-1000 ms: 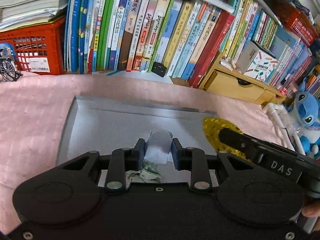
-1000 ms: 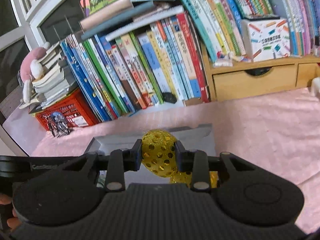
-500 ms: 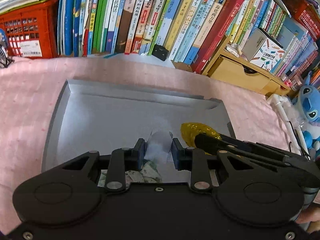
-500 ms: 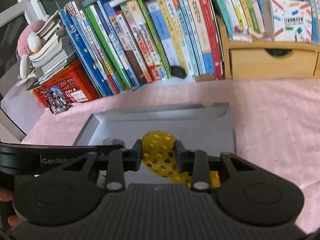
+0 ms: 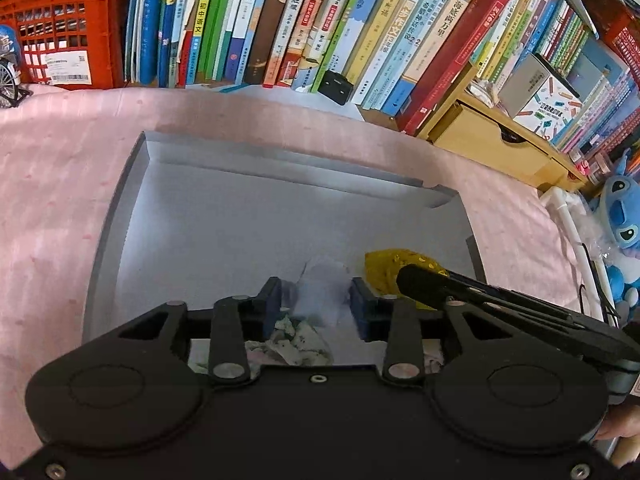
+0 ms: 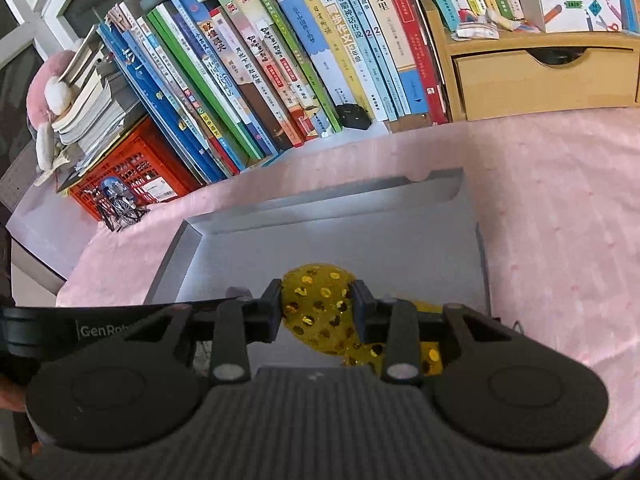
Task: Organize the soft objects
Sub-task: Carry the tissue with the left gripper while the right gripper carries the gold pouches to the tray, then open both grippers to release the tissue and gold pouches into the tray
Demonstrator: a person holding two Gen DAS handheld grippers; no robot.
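Observation:
A shallow grey tray lies on the pink cloth. My left gripper hangs low over its near edge with the jaws opening. A pale lilac cloth stands between the pads, with a gap showing at the left pad. A floral-print cloth lies just beneath. My right gripper is beside it on the right, its jaws opening too. A yellow sequined soft piece still fills the space between its pads and trails down onto the tray. The same yellow piece shows in the left wrist view.
Leaning books line the far side, with a red crate at their left and a wooden drawer unit at their right. A small black box sits at the books' foot. A blue plush stands far right.
Both grippers have sunk toward the tray and tilted further down. The jaws of both have widened a little around the lilac cloth and the yellow sequined piece.

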